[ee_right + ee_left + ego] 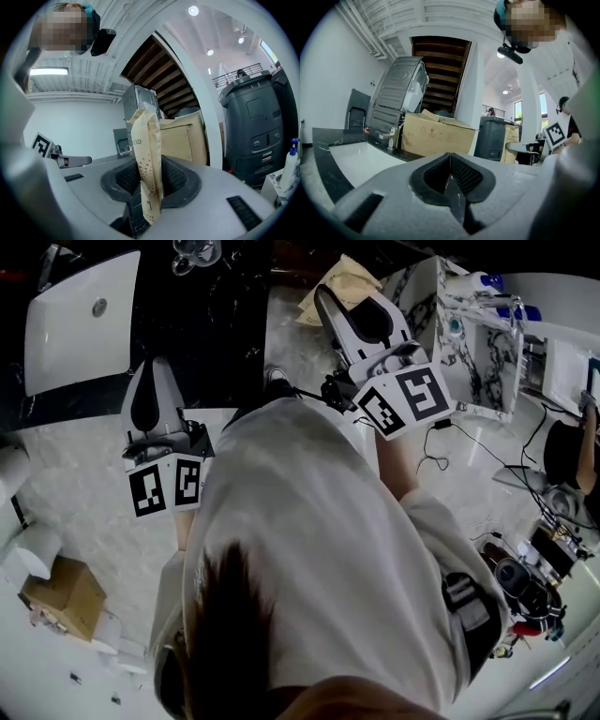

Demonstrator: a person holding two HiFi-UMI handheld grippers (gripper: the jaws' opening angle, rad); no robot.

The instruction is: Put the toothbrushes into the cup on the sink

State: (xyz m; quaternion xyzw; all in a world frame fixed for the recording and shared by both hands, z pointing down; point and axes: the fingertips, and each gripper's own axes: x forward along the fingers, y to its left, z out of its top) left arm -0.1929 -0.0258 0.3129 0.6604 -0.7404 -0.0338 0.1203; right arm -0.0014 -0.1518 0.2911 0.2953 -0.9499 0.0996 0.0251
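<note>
The right gripper (147,180) is closed on a flat beige paper packet (147,150). I think a toothbrush is inside, but the paper hides it. The pads press on its lower part, and the longer part stands free above the jaws, almost upright. In the head view the packet (342,282) is at the far side, right of centre, well apart from the white sink (75,334) at the far left.

The left gripper (450,161) is closed and holds nothing.

The packet looks light and thin. The wrapper is soft and probably a little slippery, while the brush inside should be stiff. With a hold so low, the free end may tilt or swing. A hold nearer the middle, across the flat faces, seems safer. I cannot find the cup in any view.
</note>
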